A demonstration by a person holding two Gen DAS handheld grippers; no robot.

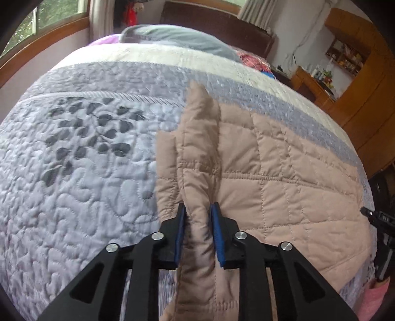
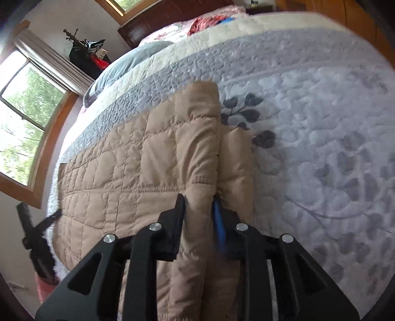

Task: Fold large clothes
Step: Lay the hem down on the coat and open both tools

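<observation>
A tan quilted jacket (image 1: 284, 177) lies spread on the bed's grey-and-white quilt (image 1: 86, 160). My left gripper (image 1: 198, 210) is shut on a raised fold at the jacket's left edge. The right gripper shows at the far right of the left wrist view (image 1: 380, 222). In the right wrist view the same jacket (image 2: 118, 172) spreads to the left, and my right gripper (image 2: 198, 201) is shut on a raised fold at its right edge. The left gripper shows at the left rim (image 2: 37, 237). Both pinched folds stand up off the quilt.
Grey pillows (image 1: 177, 39) and colourful bedding (image 1: 254, 61) lie by the dark headboard (image 1: 222, 22). A wooden desk and shelves (image 1: 328, 81) stand to the bed's right. Windows (image 2: 27, 118) line the wall on the other side. The patterned quilt (image 2: 321, 148) extends beside the jacket.
</observation>
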